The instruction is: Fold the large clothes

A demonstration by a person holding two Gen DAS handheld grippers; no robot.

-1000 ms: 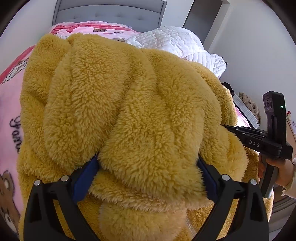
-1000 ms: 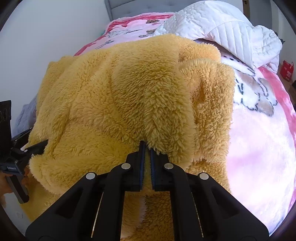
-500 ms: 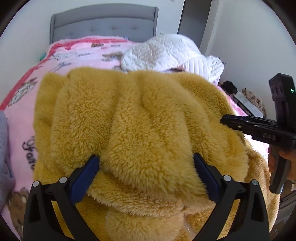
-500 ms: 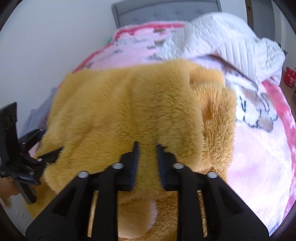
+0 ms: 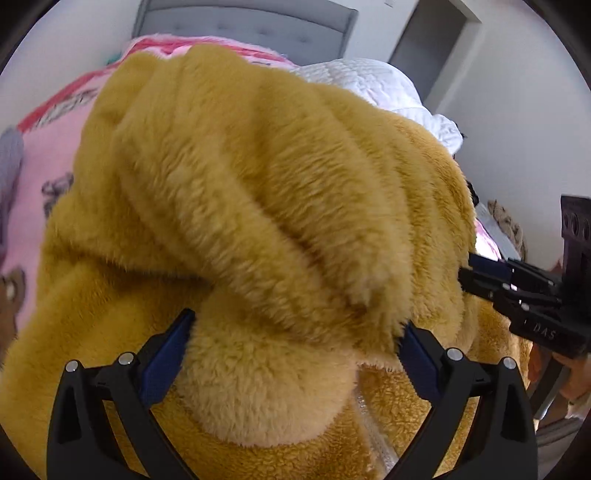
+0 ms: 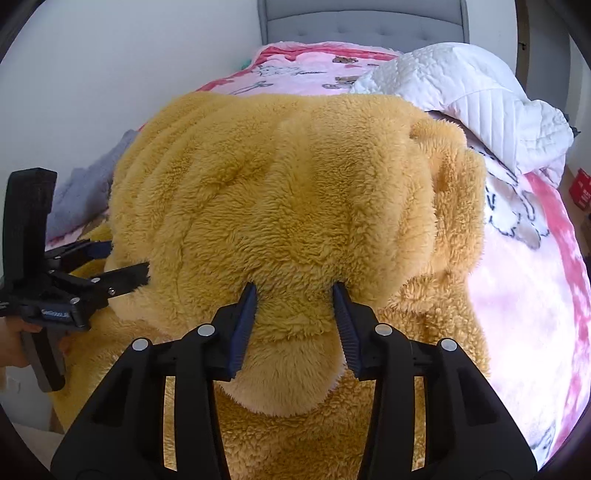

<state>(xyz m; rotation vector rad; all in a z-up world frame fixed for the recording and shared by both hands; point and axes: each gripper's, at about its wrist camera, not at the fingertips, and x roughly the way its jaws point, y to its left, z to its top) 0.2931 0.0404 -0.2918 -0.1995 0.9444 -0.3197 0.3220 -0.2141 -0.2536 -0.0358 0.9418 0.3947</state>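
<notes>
A thick mustard-yellow fleece garment (image 5: 258, 184) lies bunched on the bed and fills both views (image 6: 295, 184). My left gripper (image 5: 295, 326) stands wide, its blue pads (image 5: 168, 354) pressed on either side of a fat fold of the fleece. It also shows at the left of the right wrist view, left gripper (image 6: 127, 262) biting the garment's edge. My right gripper (image 6: 294, 290) has a narrower fold bulging between its jaws, which are closing and dent the pile. The right gripper (image 5: 466, 271) reaches the fleece's right edge in the left wrist view.
A pink bear-print blanket (image 6: 517, 295) covers the bed under the garment. A white quilted duvet (image 6: 461, 85) is heaped at the back right, before a grey headboard (image 6: 362, 22). Grey cloth (image 6: 81, 192) lies at the left; a red box (image 6: 581, 188) sits beyond the bed's right edge.
My right gripper's jaws were shut at the fleece's edge, then parted, and now hold a fold between them. My left gripper kept its fold; the fleece now rises higher in its view.
</notes>
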